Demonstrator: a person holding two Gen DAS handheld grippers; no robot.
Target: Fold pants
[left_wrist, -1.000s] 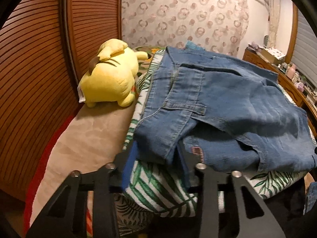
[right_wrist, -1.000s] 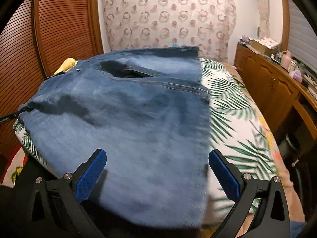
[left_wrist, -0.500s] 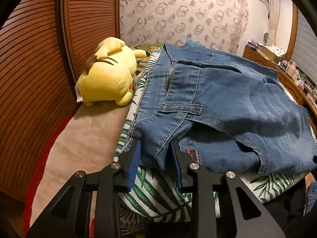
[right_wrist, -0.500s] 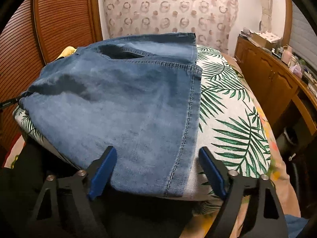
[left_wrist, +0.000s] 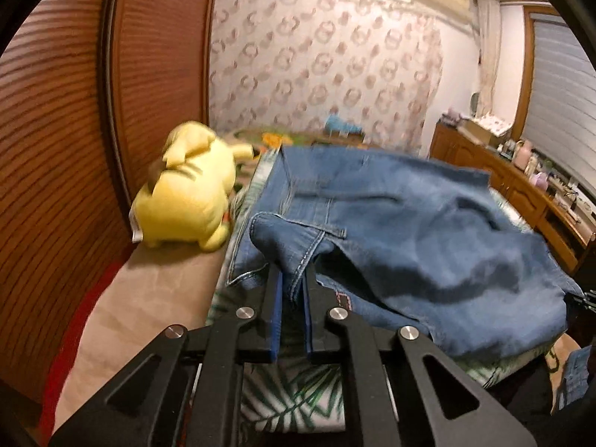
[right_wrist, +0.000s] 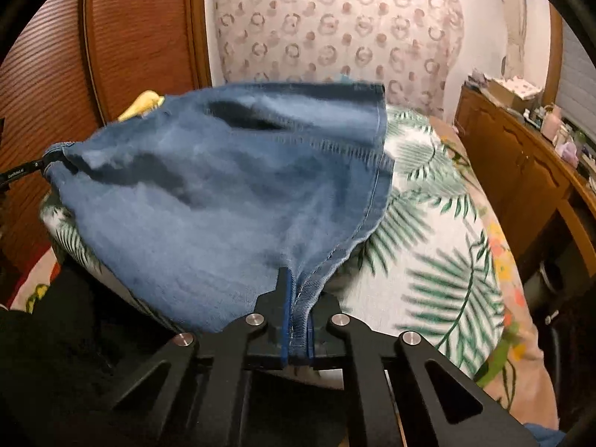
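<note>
Denim was bunched between both pairs of blue pads: our left gripper pinched a stitched fold near the waistband of the pants, and our right gripper was clamped on the hemmed edge at the near corner. The pants lay on the leaf-print bed cover, their near edge raised off it between the two grips.

We judged the main risk to be a shallow bite. The left pads seemed to hold only a thick seam ridge, so the weight of the cloth could drag it out mid-fold. Uneven lifting would also skew the crease.

The yellow plush toy sat just beside the far left edge of the pants, where a carried-over fold might brush it. The wooden dresser stood well apart on the right.
</note>
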